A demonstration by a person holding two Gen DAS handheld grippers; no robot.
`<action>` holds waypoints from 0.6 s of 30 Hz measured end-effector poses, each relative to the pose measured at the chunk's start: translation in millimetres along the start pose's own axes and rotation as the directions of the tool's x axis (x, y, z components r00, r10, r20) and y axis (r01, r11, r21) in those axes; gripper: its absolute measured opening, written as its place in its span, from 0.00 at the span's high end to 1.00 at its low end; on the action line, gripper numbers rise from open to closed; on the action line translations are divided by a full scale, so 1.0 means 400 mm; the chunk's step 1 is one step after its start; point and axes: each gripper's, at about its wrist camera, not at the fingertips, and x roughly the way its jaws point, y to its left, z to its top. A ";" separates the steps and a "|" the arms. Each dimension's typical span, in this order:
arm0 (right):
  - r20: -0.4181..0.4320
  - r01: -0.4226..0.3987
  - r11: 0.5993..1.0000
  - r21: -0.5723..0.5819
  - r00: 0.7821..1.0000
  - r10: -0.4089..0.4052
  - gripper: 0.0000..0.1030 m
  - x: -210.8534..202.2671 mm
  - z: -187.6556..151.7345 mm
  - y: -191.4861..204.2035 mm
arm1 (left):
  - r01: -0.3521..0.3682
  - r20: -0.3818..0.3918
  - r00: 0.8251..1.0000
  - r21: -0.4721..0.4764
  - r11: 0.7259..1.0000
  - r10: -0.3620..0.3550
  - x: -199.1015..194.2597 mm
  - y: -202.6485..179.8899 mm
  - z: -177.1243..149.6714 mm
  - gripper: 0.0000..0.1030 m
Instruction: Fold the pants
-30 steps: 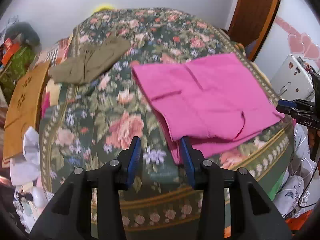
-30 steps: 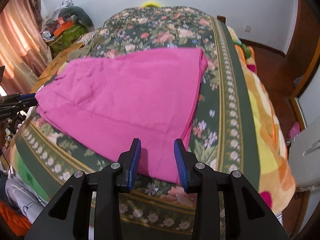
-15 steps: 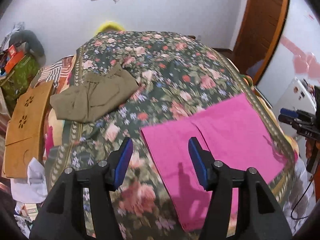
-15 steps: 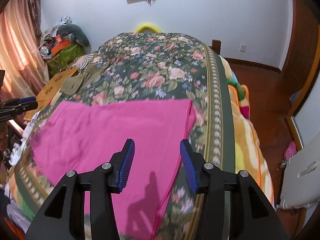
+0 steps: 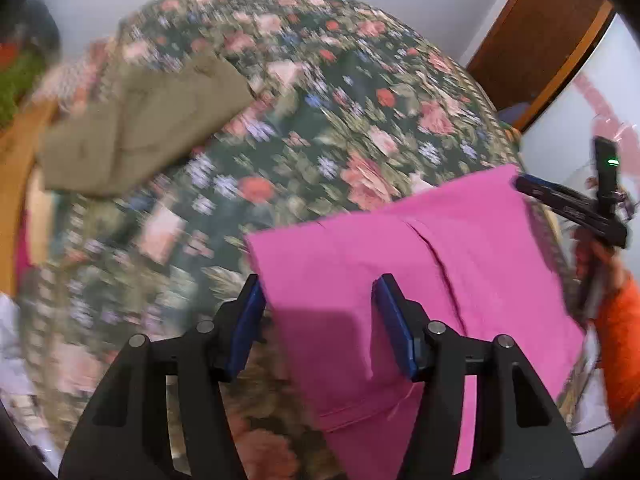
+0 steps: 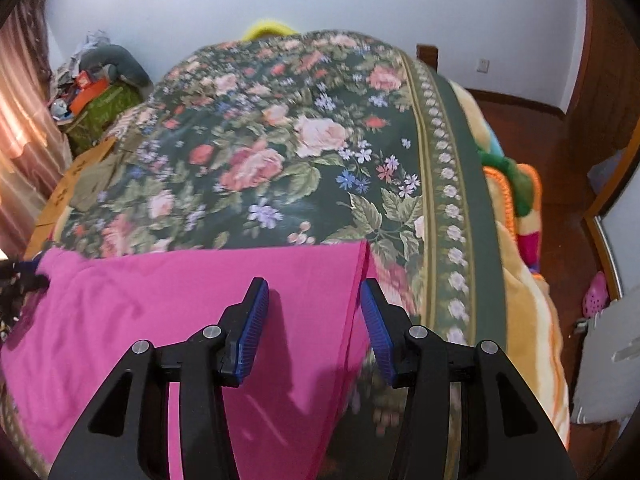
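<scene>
**Both sets of fingers apart over the far corners of the pink pants**

My left gripper [image 5: 318,320] has its fingers apart, nothing pinched; they have just been opening, and the pink cloth lies below the gap rather than in it. The left finger [image 5: 248,320] hangs over the pants' left edge, the right one over the pink itself. My right gripper [image 6: 314,326] is the same: fingers apart, just widened, straddling the right-hand edge of the cloth, with its right finger [image 6: 378,332] over the bedspread and its left finger over the fabric.

The pink pants [image 5: 400,280] lie flat and already partly folded on the near end of the bed, a seam or fold line running down the middle. In the right wrist view their far edge runs straight across the floral bedspread [image 6: 280,140], ending in a sharp corner just ahead of my fingers.

Further out, a folded olive garment [image 5: 140,128] sits well apart on the bed's left side.

What could go wrong, as I judge it: if I close here I may catch only the top layer, and the layers beneath would slide out of line. I might also pinch the bedspread along with the cloth and drag it. The left view is blurred, so I cannot tell how squarely that gripper sits on its corner; uneven grips would skew the fold.
</scene>
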 end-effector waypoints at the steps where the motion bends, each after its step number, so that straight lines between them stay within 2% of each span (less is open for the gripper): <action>1: -0.007 -0.010 1.000 0.002 1.000 0.010 0.57 0.017 0.003 -0.005 | -0.005 0.016 1.000 -0.001 1.000 0.005 -0.001 -0.003 -0.007 0.45; 2: -0.012 -0.019 1.000 0.006 1.000 0.019 0.58 0.035 0.001 -0.007 | -0.004 0.024 1.000 0.011 1.000 0.004 -0.003 -0.008 -0.011 0.51; 3: -0.020 -0.022 1.000 0.004 1.000 0.022 0.64 0.052 -0.004 -0.007 | 0.003 0.033 0.999 0.025 1.000 -0.004 -0.007 -0.015 -0.016 0.56; 4: -0.016 -0.024 1.000 -0.004 1.000 0.024 0.69 0.057 -0.010 -0.004 | 0.013 0.033 0.999 0.030 0.999 -0.014 -0.008 -0.021 -0.018 0.68; 5: 0.002 -0.024 0.999 -0.022 1.000 0.024 0.78 0.058 -0.015 0.002 | 0.024 0.029 0.999 0.034 0.999 -0.025 -0.009 -0.027 -0.020 0.77; 7: 0.017 -0.021 0.998 -0.052 1.000 0.022 0.93 0.052 -0.016 0.013 | -0.003 0.048 0.999 0.053 0.999 0.000 -0.015 -0.041 -0.029 0.81; 12: 0.063 0.058 0.992 -0.110 0.997 -0.051 0.97 0.032 -0.012 0.034 | -0.064 0.074 0.995 0.032 0.997 0.061 -0.032 -0.034 -0.046 0.84; 15: 0.046 0.098 0.986 -0.136 0.995 -0.092 0.97 0.044 -0.011 0.032 | -0.080 0.074 0.994 0.013 0.997 0.079 -0.030 -0.030 -0.058 0.84; 18: 0.002 0.118 0.982 -0.145 0.993 -0.119 0.97 0.060 -0.011 0.030 | -0.120 0.061 0.991 0.003 0.993 0.119 -0.037 -0.032 -0.055 0.75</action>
